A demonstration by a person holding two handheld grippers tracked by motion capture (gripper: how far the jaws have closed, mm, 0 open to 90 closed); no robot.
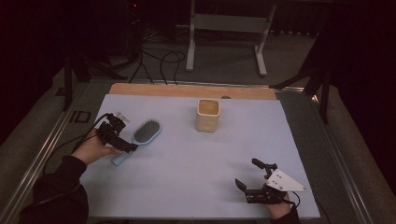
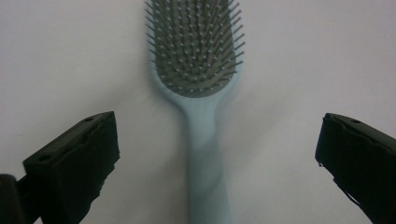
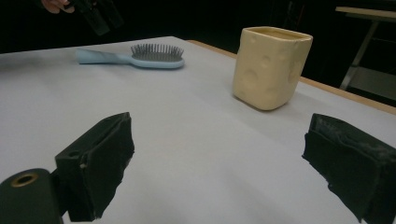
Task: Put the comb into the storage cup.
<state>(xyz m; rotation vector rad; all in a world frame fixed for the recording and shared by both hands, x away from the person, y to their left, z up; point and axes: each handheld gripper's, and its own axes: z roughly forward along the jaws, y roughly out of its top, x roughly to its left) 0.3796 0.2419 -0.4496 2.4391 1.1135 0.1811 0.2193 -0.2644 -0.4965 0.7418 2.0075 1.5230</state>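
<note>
A light blue hairbrush [image 1: 142, 135] with grey bristles lies bristles-up on the pale sheet at the left; it is also seen in close-up as the hairbrush [image 2: 201, 93]. My left gripper [image 1: 125, 134] hovers over its handle, open, with the handle between the wide-apart jaws and untouched in the left gripper view [image 2: 215, 140]. A cream cup [image 1: 208, 115] with round dimples stands upright at the back centre. My right gripper [image 1: 248, 173] stands open near the front right, empty, and faces the cup [image 3: 271, 65] and the hairbrush [image 3: 140, 57].
A pale sheet [image 1: 196, 177] covers the table, with a strip of wood [image 1: 187, 90] bare along the far edge. Metal rails run down both sides. Beyond the table are floor cables [image 1: 159, 58] and a white frame [image 1: 229, 23].
</note>
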